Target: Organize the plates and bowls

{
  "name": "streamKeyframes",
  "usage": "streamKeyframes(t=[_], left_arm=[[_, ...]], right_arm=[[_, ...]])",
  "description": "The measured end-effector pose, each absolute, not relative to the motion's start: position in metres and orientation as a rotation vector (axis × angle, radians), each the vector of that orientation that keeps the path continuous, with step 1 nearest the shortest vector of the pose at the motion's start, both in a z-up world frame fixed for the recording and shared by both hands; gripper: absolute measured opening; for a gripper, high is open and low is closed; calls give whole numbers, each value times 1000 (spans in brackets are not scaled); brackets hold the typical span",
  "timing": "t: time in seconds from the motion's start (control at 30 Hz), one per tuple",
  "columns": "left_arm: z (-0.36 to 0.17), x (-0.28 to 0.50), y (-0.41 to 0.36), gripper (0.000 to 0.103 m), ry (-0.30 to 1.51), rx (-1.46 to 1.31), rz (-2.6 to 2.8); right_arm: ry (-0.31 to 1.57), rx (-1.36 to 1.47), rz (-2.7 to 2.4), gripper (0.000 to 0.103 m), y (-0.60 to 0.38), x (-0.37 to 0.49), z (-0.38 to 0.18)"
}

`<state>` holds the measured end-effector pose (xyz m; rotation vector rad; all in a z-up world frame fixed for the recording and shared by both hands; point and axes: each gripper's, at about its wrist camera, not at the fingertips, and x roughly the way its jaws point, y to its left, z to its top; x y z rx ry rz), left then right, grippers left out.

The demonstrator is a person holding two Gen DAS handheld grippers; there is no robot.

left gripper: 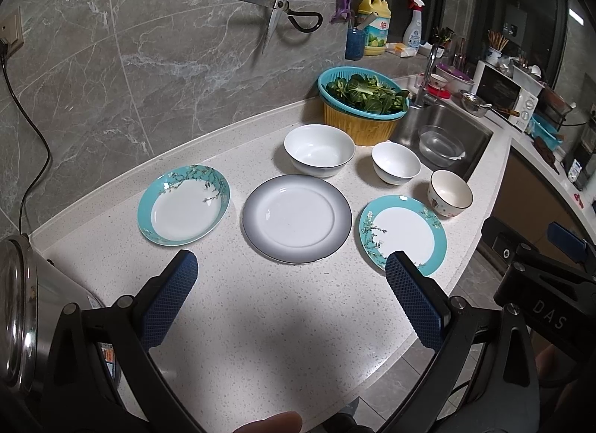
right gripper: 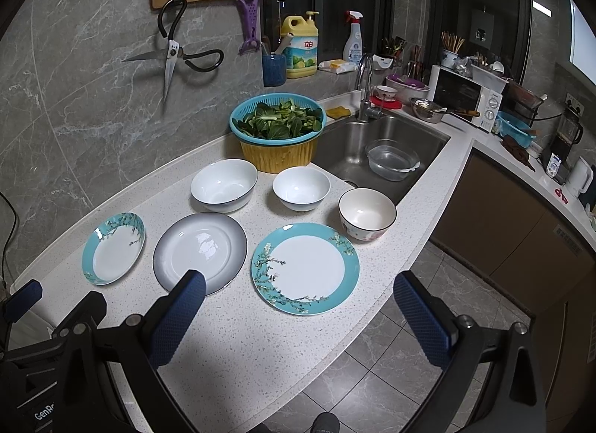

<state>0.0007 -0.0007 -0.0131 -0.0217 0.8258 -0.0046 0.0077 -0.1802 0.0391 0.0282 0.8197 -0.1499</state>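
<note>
Left wrist view
Left gripper (left gripper: 291,273): jaws wide, holding nothing, above bare table (left gripper: 260,321) in front of the plates.
Plates: left teal plate (left gripper: 183,205), grey-rimmed plate (left gripper: 297,217) and right teal plate (left gripper: 402,235) lie flat in a row, apart from one another.
Bowls: large white bowl (left gripper: 319,150), small white bowl (left gripper: 396,162) and patterned bowl (left gripper: 449,193) stand upright behind the plates, near the sink (left gripper: 447,135).

Right wrist view
Right gripper (right gripper: 299,293): jaws wide and empty, over the near edge of the right teal plate (right gripper: 305,268).
Handling, as a judgement: glazed ceramic — stiff, fairly heavy, slippery, and liable to chip if knocked together.
Where to take hold: plates lie flush on the table, so pinch a raised rim at the near edge; for the bowls, one pad inside the wall and one outside.
Order: likely the grey-rimmed plate (right gripper: 200,252) as base — bowls nest small into large.
</note>
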Motion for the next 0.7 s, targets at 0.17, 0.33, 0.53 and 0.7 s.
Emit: streamKeyframes(t=[0.17, 0.33, 0.53, 0.7], left_arm=[[-14, 2, 0, 102, 826, -21, -4], [-16, 2, 0, 102, 826, -21, -5], [-16, 2, 0, 102, 828, -21, -5], [-17, 2, 2, 102, 829, -22, -5]], right_arm=[[821, 28, -150, 103, -180, 8, 40], [822, 28, -150, 103, -181, 10, 36], [824, 28, -150, 103, -181, 10, 36], [825, 27, -150, 103, -181, 11, 35]])
